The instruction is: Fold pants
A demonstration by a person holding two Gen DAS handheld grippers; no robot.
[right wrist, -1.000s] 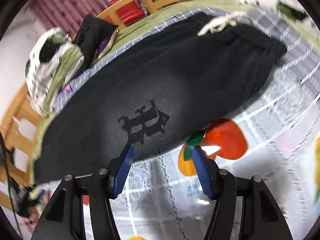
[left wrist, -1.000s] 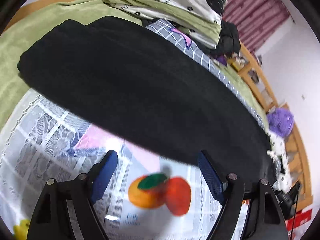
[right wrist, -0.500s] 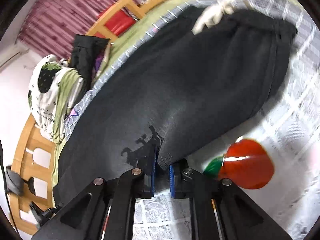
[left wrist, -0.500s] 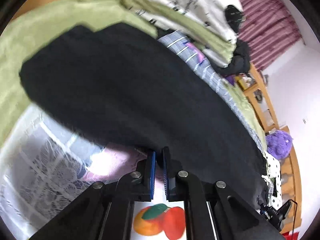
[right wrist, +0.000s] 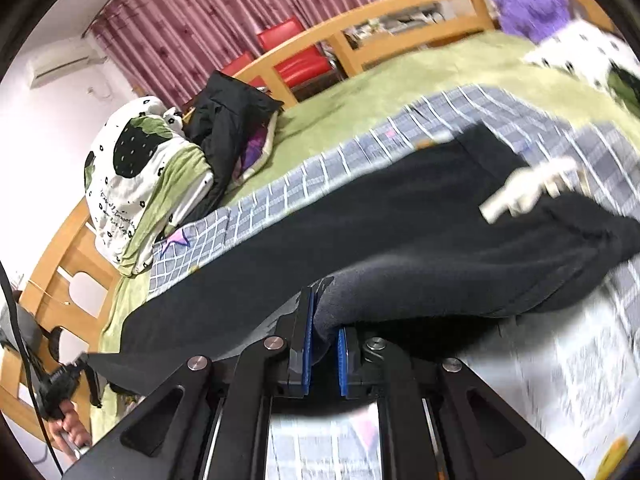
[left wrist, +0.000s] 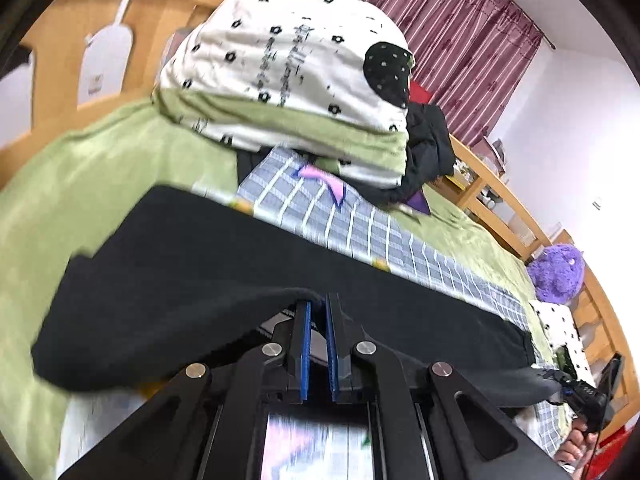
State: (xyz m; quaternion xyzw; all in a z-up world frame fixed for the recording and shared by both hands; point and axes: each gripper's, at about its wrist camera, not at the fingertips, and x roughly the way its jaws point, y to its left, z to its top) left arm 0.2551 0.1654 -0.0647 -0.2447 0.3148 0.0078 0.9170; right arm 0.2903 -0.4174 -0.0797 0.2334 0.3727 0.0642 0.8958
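Observation:
Black pants [left wrist: 208,264] lie lengthwise across the bed, their near edge lifted off the cover. My left gripper [left wrist: 318,308] is shut on that near edge towards the leg end, and the cloth hangs down to its left. In the right wrist view the same pants [right wrist: 420,240] stretch to the right, with a white drawstring [right wrist: 524,190] at the waistband. My right gripper [right wrist: 323,312] is shut on a thick fold of the near edge, which bulges between its blue pads. Each hand's gripper shows small at the other view's edge.
A grey checked sheet [left wrist: 360,224] over a green blanket [left wrist: 100,168] lies under the pants. Bundled white-and-green bedding [left wrist: 288,64] and dark clothes [right wrist: 228,120] sit at the bed's head. A purple plush toy [left wrist: 556,272] rests by the wooden rail [right wrist: 400,20]. A printed cover [right wrist: 560,360] spans the near side.
Both grippers went from open to shut on the pants' near edge, then rose with it. The edge has lifted off the printed cover and the fruit print has dropped out of view.

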